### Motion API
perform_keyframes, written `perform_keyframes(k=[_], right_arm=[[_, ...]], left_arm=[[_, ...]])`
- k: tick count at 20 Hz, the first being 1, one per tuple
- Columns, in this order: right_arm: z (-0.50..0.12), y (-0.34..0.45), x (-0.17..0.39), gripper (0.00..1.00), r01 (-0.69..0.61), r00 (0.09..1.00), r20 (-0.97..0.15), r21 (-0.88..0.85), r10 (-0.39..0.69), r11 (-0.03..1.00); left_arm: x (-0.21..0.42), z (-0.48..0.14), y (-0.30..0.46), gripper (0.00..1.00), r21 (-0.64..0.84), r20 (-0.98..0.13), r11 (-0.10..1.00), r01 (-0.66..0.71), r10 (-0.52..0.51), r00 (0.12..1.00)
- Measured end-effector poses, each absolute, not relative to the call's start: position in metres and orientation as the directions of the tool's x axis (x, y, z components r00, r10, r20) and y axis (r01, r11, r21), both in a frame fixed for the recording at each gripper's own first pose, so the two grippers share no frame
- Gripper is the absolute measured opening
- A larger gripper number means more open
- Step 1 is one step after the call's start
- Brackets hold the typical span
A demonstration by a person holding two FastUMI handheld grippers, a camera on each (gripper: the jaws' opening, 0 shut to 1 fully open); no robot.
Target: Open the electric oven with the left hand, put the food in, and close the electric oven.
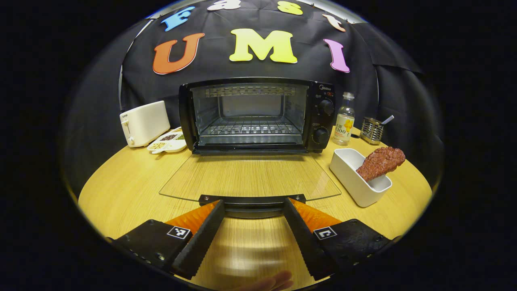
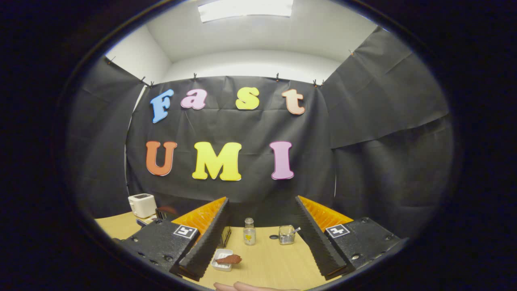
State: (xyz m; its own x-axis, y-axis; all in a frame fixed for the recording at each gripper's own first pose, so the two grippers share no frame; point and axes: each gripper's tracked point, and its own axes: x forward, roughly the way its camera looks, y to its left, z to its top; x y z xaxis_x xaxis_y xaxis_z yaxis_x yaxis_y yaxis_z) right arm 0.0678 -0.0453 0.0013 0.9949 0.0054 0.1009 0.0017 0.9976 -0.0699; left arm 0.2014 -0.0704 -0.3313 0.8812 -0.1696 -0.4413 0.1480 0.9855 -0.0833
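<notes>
Left gripper view finds the electric oven [image 1: 256,115] at centre frame, its glass door [image 1: 250,178] folded flat on the table [image 1: 121,190]. Left gripper [image 1: 253,206] sits at the door handle [image 1: 252,201], fingers apart and gripping nothing. Food [image 1: 381,161], a brown breaded piece, leans in a white dish [image 1: 355,180] at right of frame. It is judged light, fairly stiff and crumbly; hold it across the thick upper end. Right gripper view: right gripper [image 2: 262,204] is spread wide, high above the dish.

White toaster [image 1: 144,123], spice dish [image 1: 168,142], bottle [image 1: 344,119], wire holder w/ utensil [image 1: 371,130] on wood table [image 1: 121,182].
</notes>
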Motion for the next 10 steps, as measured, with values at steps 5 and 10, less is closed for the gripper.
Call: perform_keyframes(k=[5,10], right_arm=[[-0.034,-0.038,0.095,0.96,-0.064,0.997,-0.035,-0.04,0.063,0.997],[-0.071,-0.045,0.129,1.0,-0.07,0.985,-0.161,-0.038,0.063,0.997]], left_arm=[[0.184,-0.305,-0.067,0.95,-0.064,-0.419,0.987,0.145,-0.159,0.894],[0.172,-0.241,-0.052,0.94,-0.034,-0.314,0.991,0.127,-0.131,0.94]])
